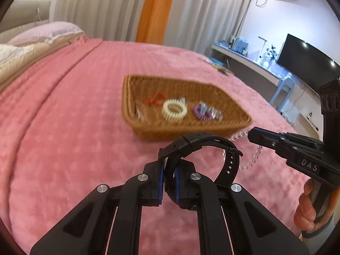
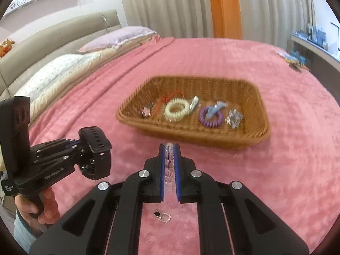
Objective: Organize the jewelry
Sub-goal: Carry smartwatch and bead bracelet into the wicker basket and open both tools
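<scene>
The left tongs [image 1: 167, 182] are clamping a black wristwatch [image 1: 204, 148] by its strap, the blue pads pressing on the band while the looped strap is arching up and to the right above the fingers. The right tongs [image 2: 170, 165] are pinching a clear bead bracelet [image 2: 169, 161] between their blue pads; in the left wrist view the string of beads is hanging from their tip toward the pink bedspread [image 1: 63, 127]. Both tongs are hovering over the near part of the bed, with a hand [image 1: 306, 210] wrapping the handle of the right one. Just beyond them a wicker basket [image 2: 250, 136] is sitting on the bedspread, holding a cream coil hair tie [image 2: 177, 109], a purple coil hair tie [image 2: 210, 119] with a blue clip lying across it, a red cord [image 1: 156, 98], a silvery clip [image 2: 233, 118] at the right, and a small pinkish piece [image 2: 146, 112] at the left. Near the right tongs' base, a small pendant [image 2: 163, 216] is lying on the bedspread, outside the basket.
</scene>
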The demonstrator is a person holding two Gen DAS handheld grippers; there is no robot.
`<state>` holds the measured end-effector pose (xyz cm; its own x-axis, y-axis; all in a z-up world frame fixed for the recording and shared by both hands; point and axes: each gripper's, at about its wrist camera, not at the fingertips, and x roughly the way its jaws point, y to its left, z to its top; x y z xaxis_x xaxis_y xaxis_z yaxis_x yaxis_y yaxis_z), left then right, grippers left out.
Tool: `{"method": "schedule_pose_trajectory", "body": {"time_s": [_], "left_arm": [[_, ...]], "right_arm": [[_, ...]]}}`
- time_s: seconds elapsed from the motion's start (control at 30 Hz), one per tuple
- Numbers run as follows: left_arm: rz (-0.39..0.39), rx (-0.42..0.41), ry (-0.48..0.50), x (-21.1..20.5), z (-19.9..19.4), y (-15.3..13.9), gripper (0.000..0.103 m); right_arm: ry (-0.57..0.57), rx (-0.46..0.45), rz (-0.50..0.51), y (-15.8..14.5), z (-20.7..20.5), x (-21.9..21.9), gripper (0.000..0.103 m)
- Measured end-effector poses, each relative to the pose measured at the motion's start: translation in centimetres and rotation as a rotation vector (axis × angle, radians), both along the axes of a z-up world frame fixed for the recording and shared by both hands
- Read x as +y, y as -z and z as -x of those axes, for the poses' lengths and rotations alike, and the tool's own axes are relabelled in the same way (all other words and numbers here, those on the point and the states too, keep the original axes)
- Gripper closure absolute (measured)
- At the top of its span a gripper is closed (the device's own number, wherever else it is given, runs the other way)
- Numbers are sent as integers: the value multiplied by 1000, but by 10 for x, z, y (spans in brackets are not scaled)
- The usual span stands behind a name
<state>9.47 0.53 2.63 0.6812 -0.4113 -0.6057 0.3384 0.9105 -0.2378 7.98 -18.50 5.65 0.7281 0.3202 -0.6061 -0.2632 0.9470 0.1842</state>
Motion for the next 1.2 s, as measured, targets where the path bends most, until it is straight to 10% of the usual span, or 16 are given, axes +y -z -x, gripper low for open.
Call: {"method": "schedule_pose_trajectory", "body": {"time_s": [0.4, 0.97, 1.2], "left_arm": [[37, -54, -38, -31, -84, -39, 97], [-73, 19, -62, -52, -157, 27, 95], [-45, 13, -14, -49, -144, 24, 65]], "right_arm": [[77, -106, 22, -52, -72, -14, 97], [147, 57, -41, 40, -175, -37, 97], [163, 28, -65, 36, -168, -48, 85]]}}
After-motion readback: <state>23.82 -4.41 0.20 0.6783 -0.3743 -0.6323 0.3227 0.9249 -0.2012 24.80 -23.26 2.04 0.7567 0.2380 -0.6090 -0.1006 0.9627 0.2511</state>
